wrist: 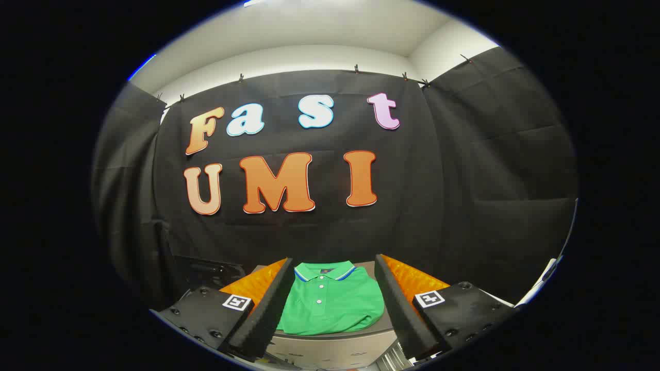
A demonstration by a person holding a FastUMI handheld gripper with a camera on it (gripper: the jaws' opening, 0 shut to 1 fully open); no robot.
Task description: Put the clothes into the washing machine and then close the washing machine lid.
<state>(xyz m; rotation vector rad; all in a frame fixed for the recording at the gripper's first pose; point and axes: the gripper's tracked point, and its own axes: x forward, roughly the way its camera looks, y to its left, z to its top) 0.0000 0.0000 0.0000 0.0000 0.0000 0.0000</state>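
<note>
Gripper (332,299): fingers spread wide, holding nothing, framing its target.
Green polo shirt (332,304): folded at 12 o'clock, ready for pickup.

We see our tongs (334,268): two wedge-shaped fingers (268,304) with ribbed pads, screw-studded mounts, a square marker tag (236,302) on each.

the claw (334,273) gapes apart above a folded green polo shirt (332,301).

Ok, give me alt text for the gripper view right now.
A folded green polo shirt lies on a grey surface, seen between and just ahead of the open gripper fingers, which are not touching it. Black cloth hangs behind.
</note>
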